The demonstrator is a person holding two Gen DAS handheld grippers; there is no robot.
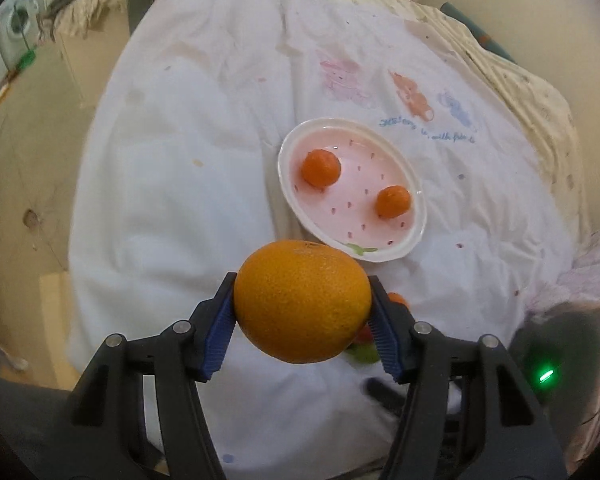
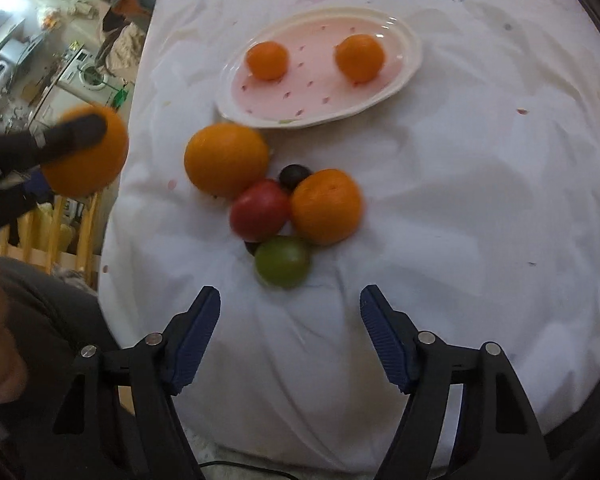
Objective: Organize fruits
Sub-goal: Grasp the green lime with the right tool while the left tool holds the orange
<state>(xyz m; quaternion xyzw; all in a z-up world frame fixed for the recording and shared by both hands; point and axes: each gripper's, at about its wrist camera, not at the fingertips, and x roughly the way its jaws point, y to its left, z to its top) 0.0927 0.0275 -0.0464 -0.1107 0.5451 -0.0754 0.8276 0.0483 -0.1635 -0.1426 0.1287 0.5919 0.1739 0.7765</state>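
Clamped between the blue ribbed pads of the left gripper (image 1: pixel 302 312) is a large orange (image 1: pixel 302 300), as the left wrist view shows. Both pads are pressed against its sides, and the jaws are held about half apart by the width of the fruit. The orange is carried clear of the white cloth (image 1: pixel 172 184), its pitted peel bright and its stem end turned toward the far side. Just beyond it, an oval pink dish (image 1: pixel 416 236) with a white rim and small dark specks is seen on the cloth. Two small tangerines are held in the dish, one (image 1: pixel 321 168) at the far left and one (image 1: pixel 393 201) nearer the right, well apart. Bits of red and green fruit are glimpsed behind the held orange, too hidden to be told apart.

From the right wrist view, the right gripper (image 2: pixel 290 306) is seen with its jaws standing fairly wide and nothing between them; no fruit is touched. No earlier state can be judged. Just beyond its fingertips a green round fruit (image 2: pixel 283 261) lies on the cloth, touching a red fruit (image 2: pixel 260 210) and an orange (image 2: pixel 326 206) behind it. A small dark fruit (image 2: pixel 295 176) is tucked at the far side of the cluster, and another large orange (image 2: pixel 226 158) lies at the left, near the dish rim. At the far left edge, the held orange is seen blurred, gripped by the other claw's dark finger.
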